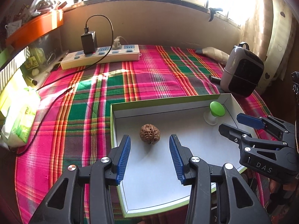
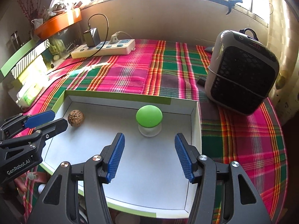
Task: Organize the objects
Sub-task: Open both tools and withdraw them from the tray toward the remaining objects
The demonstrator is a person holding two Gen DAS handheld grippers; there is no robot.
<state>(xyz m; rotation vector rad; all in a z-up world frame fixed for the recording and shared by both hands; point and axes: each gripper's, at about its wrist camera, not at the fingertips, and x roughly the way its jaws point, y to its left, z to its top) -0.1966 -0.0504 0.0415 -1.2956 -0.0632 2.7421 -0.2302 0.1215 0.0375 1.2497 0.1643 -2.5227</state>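
Walnut [image 1: 149,134] and green-capped knob [image 2: 149,118] both lie inside the shallow white box lid [image 1: 205,110], which rests on the plaid-covered tabletop [image 1: 145,74].

From the left wrist view I read the following:
- The left tongs [image 1: 149,155] stand wide apart, with nothing between the blue pads [image 1: 124,155].
- The walnut sits on the lid floor just beyond the fingertips, clear of both pads.
- The green-capped knob stands upright on its clear base near the far right corner of the lid, well apart from the walnut.
- The right tongs [image 1: 232,124] enter from the right edge, above the right side of the lid.

From the right wrist view I read the following:
- The right tongs are spread wide and empty; the knob stands just ahead of the gap and touches neither pad.
- The left tongs [image 2: 59,120] reach in from the left, their tips near the walnut.

Surroundings: a white power strip [image 1: 101,57] with a black charger [image 1: 89,42] lies at the far side of the tabletop. A grey and black heater [image 2: 243,71] stands to the right of the lid. A green tissue pack [image 1: 20,115] lies at the left edge.
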